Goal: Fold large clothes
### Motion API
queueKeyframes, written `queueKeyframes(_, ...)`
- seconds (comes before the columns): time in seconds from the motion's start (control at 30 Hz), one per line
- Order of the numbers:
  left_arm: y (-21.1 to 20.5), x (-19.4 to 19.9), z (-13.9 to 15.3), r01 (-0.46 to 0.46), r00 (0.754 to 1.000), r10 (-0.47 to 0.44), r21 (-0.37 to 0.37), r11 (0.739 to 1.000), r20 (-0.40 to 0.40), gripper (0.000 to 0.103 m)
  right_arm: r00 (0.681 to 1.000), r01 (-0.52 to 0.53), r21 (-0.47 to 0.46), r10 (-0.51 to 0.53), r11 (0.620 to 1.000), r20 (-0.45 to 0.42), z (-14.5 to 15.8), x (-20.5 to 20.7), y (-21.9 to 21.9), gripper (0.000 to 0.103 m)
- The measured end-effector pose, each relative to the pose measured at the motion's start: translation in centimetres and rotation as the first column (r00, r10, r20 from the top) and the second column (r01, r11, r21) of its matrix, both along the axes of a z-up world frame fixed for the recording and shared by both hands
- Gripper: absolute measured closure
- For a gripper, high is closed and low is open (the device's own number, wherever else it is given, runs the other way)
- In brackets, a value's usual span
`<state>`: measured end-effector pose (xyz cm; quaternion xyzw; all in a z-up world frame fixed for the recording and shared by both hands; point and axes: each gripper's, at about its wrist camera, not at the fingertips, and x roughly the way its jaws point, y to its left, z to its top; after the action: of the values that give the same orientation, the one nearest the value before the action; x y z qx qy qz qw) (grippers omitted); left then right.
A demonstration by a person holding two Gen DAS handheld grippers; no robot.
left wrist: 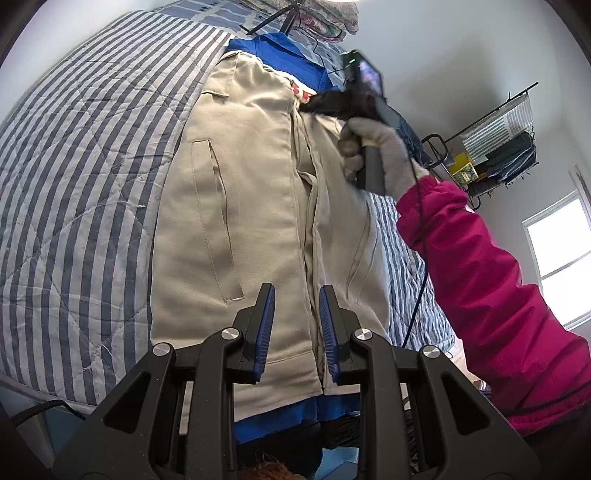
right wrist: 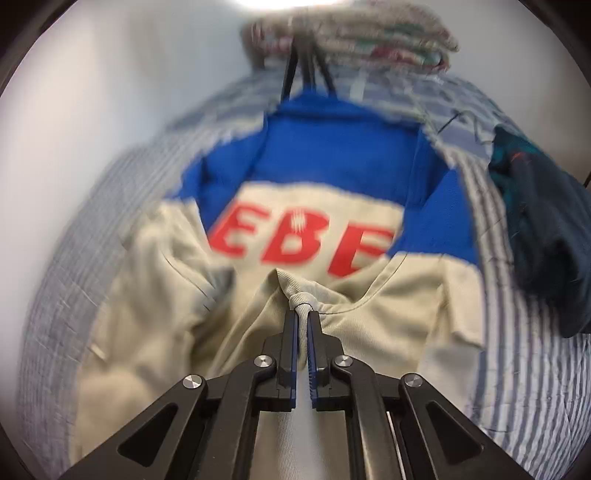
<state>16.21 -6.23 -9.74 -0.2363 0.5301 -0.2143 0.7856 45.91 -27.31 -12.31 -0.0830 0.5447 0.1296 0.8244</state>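
At the near edge of the bed [left wrist: 74, 166], item one: my left gripper [left wrist: 296, 325], jaws partly apart and empty, hovering over the hem of the beige jacket [left wrist: 240, 192] just above its front opening, pads touching no cloth that I can see. Item two: the jacket itself, lying lengthwise on the striped quilt, front up, one front panel flat with its slit pocket showing, the other panel lifted and rumpled along the centre line. Beneath it, a blue garment [left wrist: 291, 55] shows at the hem and again at the collar end; whether it is a lining or a separate piece I cannot tell. Item three, further up: my right gripper [right wrist: 303, 317], jaws together and clamped on a pinch of beige cloth at the upper edge of the raised panel, near the red lettering [right wrist: 299, 240] on the inside. My gloved right hand [left wrist: 373, 147] and pink sleeve [left wrist: 480, 258] reach across to it. Item four, far end: a stack of folded textiles [right wrist: 351, 33] at the head of the bed, and a dark garment [right wrist: 543, 236] off to one side. Progress, as I judge it: the jacket is spread out and gripped, but no fold is completed; the front panels, any sleeves and the lengthwise folds all remain.
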Motion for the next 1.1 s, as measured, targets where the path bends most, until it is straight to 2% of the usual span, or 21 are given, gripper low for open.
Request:
queueKeyframes(0.03,0.0,-0.1,0.1,0.001,1.000,-0.001,-0.001,1.000,0.003,0.080,1.000,-0.012,0.009,0.012,1.000,0.021,0.4,-0.3,-0.1,0.095)
queueKeyframes(0.1,0.0,-0.3,0.5,0.004,1.000,-0.004,0.001,1.000,0.020,0.080,0.999,-0.001,0.100,-0.005,0.995,0.052,2.6,-1.2,-1.4,0.079)
queueKeyframes(0.17,0.0,-0.6,0.8,0.006,0.999,-0.006,0.014,1.000,0.034,0.080,0.995,0.027,0.200,-0.045,0.979,0.090,5.4,-2.9,-3.4,0.078)
queueKeyframes(0.2,0.1,-0.7,1.0,0.007,0.999,-0.007,0.012,1.000,0.037,0.080,0.993,0.028,0.216,-0.051,0.976,0.104,6.4,-3.9,-4.0,0.078)
queueKeyframes(0.27,0.1,-0.8,1.2,0.008,0.999,-0.009,0.006,1.000,0.040,0.080,0.991,-0.001,0.188,-0.024,0.982,0.132,7.9,-7.0,-4.5,0.082)
queueKeyframes(0.37,0.1,-1.1,1.7,0.012,0.998,-0.012,0.011,1.000,0.060,0.080,0.995,-0.066,0.194,0.050,0.979,0.085,6.9,-10.4,-3.9,0.086)
queueKeyframes(0.43,0.1,-1.3,1.8,0.012,0.998,-0.013,0.011,1.000,0.068,0.080,0.993,-0.115,0.134,0.110,0.984,0.038,4.6,-12.3,-2.4,0.086)
queueKeyframes(0.5,0.4,-1.6,1.7,0.006,0.998,-0.007,0.011,1.000,0.064,0.080,0.983,-0.169,0.146,0.177,0.975,-0.044,2.0,-14.4,-1.6,0.089)
queueKeyframes(0.53,0.5,-1.7,1.7,-0.001,0.998,0.000,0.016,1.000,0.064,0.080,0.978,-0.188,0.141,0.198,0.972,-0.060,1.1,-15.7,-1.2,0.089)
queueKeyframes(0.57,0.6,-1.9,1.7,-0.008,0.998,0.006,0.025,1.000,0.067,0.080,0.976,-0.209,0.124,0.215,0.970,-0.033,0.9,-17.2,-1.0,0.089)
queueKeyframes(0.6,0.7,-2.1,1.6,-0.011,0.997,0.009,0.037,0.999,0.071,0.080,0.972,-0.225,0.149,0.232,0.963,-0.034,1.2,-18.3,-1.1,0.089)
queueKeyframes(0.67,0.6,-2.3,1.6,-0.012,0.997,0.008,0.052,0.999,0.080,0.080,0.961,-0.232,0.287,0.264,0.930,-0.078,2.5,-19.9,-2.3,0.089)
queueKeyframes(0.73,0.2,-2.6,1.6,-0.002,0.996,-0.005,0.073,0.997,0.094,0.080,0.966,-0.237,0.265,0.255,0.935,-0.036,4.8,-22.1,-3.4,0.084)
queueKeyframes(0.77,0.0,-2.7,1.7,0.007,0.995,-0.015,0.079,0.997,0.100,0.080,0.971,-0.224,0.264,0.237,0.938,-0.018,6.0,-23.2,-4.3,0.076)
queueKeyframes(0.83,-0.8,-3.0,1.9,0.028,0.992,-0.038,0.091,0.995,0.117,0.080,0.980,-0.187,0.281,0.199,0.941,-0.012,7.6,-25.3,-5.8,0.076)
queueKeyframes(0.9,-1.5,-3.4,2.0,0.050,0.989,-0.063,0.102,0.994,0.133,0.080,0.981,-0.185,0.262,0.192,0.947,-0.002,8.5,-27.6,-6.6,0.076)
queueKeyframes(1.0,-2.3,-3.7,1.7,0.081,0.987,-0.091,0.078,0.994,0.129,0.080,0.977,-0.199,0.256,0.210,0.946,-0.019,8.4,-30.9,-6.9,0.076)
queueKeyframes(1.1,-3.4,-4.2,1.0,0.102,0.988,-0.110,0.073,0.992,0.112,0.080,0.969,-0.220,0.222,0.238,0.950,-0.059,6.4,-33.9,-6.8,0.076)
